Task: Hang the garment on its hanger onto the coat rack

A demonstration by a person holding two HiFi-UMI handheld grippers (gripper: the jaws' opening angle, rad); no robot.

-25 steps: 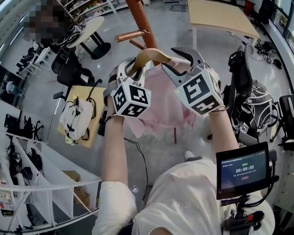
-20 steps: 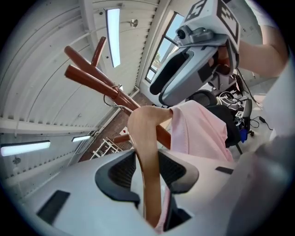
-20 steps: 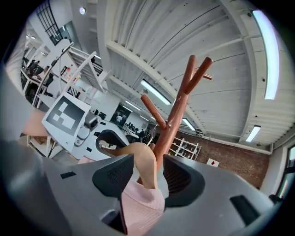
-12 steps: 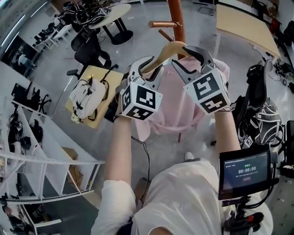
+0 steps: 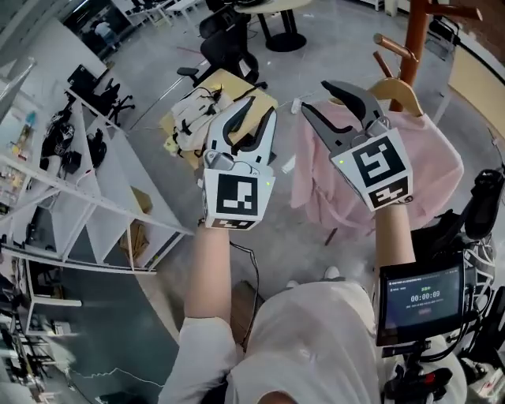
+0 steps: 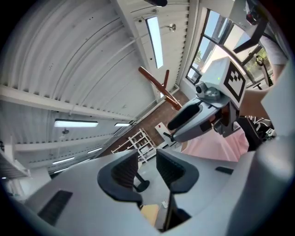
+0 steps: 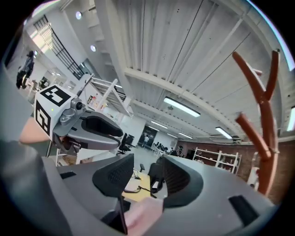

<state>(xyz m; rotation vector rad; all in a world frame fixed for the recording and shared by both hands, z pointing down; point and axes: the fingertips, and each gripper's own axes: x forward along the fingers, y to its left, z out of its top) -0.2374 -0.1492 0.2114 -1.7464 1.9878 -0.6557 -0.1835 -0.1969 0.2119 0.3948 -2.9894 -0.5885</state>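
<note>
The head view looks steeply down from above onto the raised left tongs (image 5: 260, 110) and right tongs (image 5: 316, 96), with the floor (image 5: 331, 24) far below. Each gripper view sits close behind its own tongs, tilted up at the ceiling (image 6: 92, 55), with the other tongs at the frame's side. All 3 share the coat rack (image 5: 414, 39).

— What kind of place am I steering through here?
— I'm calling it an open-plan lab or workshop. White shelving racks (image 5: 95, 197) are crammed with gear, and black office chairs (image 5: 229, 47) sit on a bare polished floor (image 5: 312, 252). There's also a yellow worktable (image 5: 223, 80) trailing cables.
— And overhead?
— I've got a ribbed industrial ceiling (image 7: 152, 46) with strip lights (image 7: 182, 107), and a brick wall (image 7: 208, 151) at the far end.
</note>
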